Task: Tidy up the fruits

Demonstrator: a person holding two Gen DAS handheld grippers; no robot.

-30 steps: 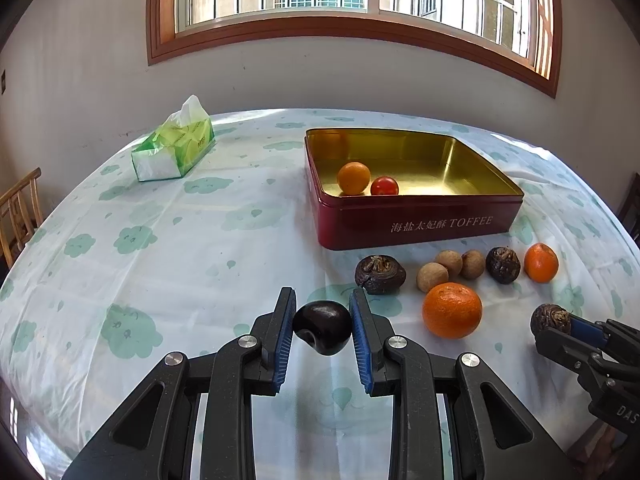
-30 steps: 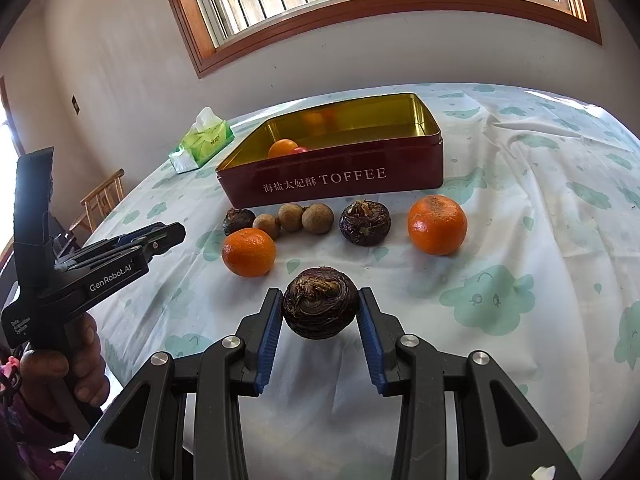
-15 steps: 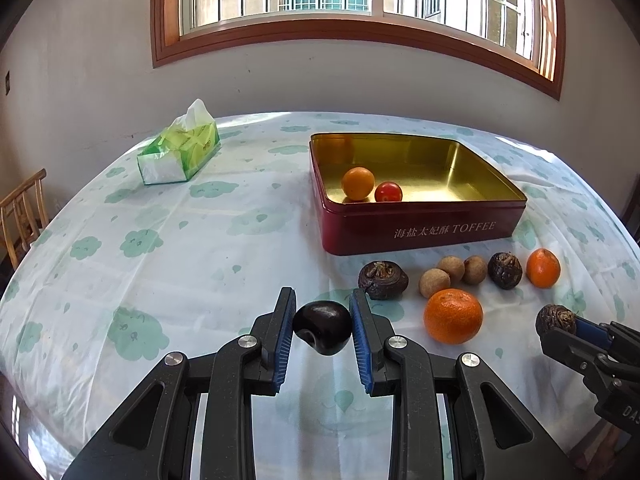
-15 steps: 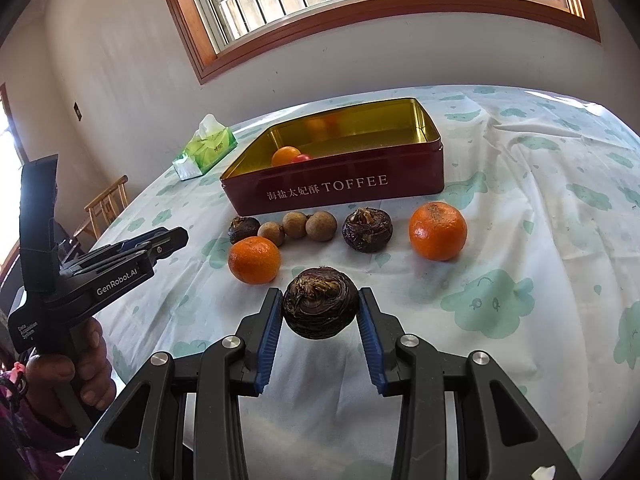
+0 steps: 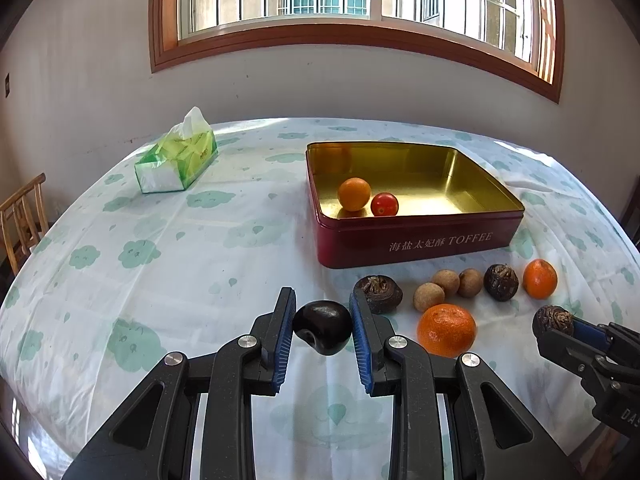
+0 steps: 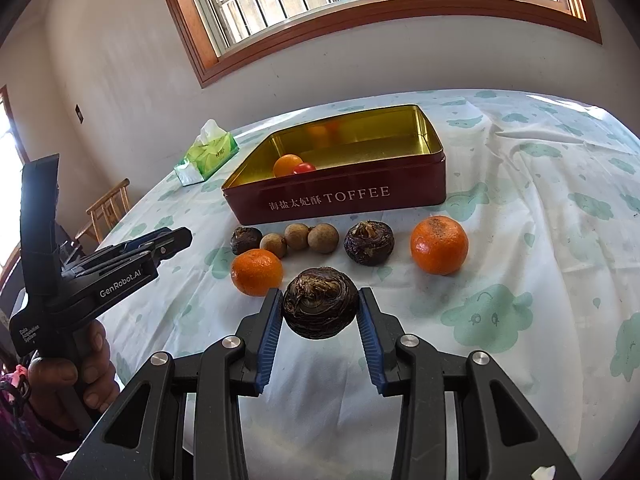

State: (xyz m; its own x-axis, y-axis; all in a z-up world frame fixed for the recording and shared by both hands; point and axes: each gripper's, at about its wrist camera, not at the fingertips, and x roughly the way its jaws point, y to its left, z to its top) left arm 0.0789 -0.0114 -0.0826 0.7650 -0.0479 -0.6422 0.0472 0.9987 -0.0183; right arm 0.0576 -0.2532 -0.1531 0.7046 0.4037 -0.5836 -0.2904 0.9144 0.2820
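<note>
Left gripper [image 5: 322,330] pinching dark smooth fruit [image 5: 322,332], right gripper [image 6: 319,312] clamping water chestnut [image 6: 320,308], both clear of cloth; carry forward over toffee tin [image 5: 420,248] ahead, lower inside rim, then release gently.

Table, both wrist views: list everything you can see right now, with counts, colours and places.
toffee tin: 1, red outside, gold inside, mid-table
small orange: 1, inside tin
cherry tomato: 1, red, inside tin
oranges: 2, on cloth before tin
longans: 3, tan, row before tin
water chestnuts: 2 loose, dark brown, same row
tissue pack: 1, green, far left
chair: wooden, left edge
left gripper: shut on glossy dark chestnut
right gripper: shut on rough brown chestnut
</note>
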